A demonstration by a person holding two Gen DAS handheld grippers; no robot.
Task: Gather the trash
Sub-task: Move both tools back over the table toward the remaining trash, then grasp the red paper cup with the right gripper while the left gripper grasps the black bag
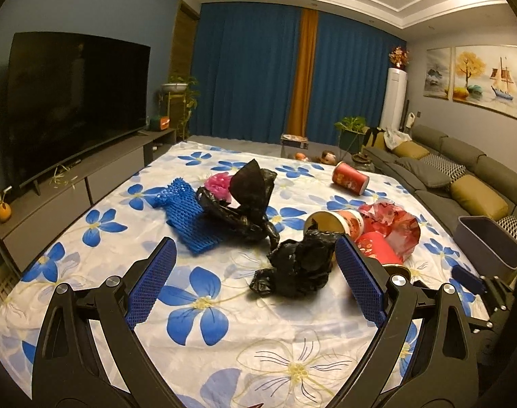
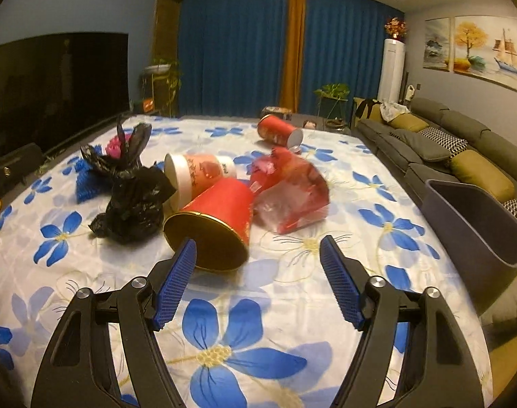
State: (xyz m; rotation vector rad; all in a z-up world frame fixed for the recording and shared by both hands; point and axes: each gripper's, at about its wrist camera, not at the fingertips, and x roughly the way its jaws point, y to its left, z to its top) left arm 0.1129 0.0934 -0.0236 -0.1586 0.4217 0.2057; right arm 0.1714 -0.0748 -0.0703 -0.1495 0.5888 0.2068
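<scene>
Blue-padded fingers of the left gripper (image 1: 255,255) stood spread wide at the bottom of the left wrist view, grasping nothing, with a crumpled black plastic bag (image 1: 297,267) lying on the flowered cloth (image 1: 197,309) between their tips, nearer the right one. Just behind that bag, toward the centre of the frame, a second black bag (image 1: 245,200) sat open and rumpled, touching a blue foam net sleeve (image 1: 187,217) on its left and a pink net ball (image 1: 219,183) behind it. To the right of centre a pale paper cup (image 1: 336,222) lay on its side, mouth toward the camera, beside a red crinkled wrapper (image 1: 394,224) and a red cup (image 1: 377,250) partly hidden by the right finger. Another red cup (image 1: 349,177) lay on its side farther back, well apart from the rest. In the right wrist view the right gripper (image 2: 258,250) was likewise released, its fingers wide apart over the cloth; the red cup (image 2: 217,224) lay with its gold-rimmed mouth just beside the left fingertip, though I could not tell whether they touched. Behind it were the pale cup (image 2: 197,176), the red wrapper (image 2: 292,193), somewhat blurred, and the black bag (image 2: 136,200) at left of centre. A grey bin (image 2: 476,224) stood at the right edge of the surface, near the sofa (image 2: 462,146).
</scene>
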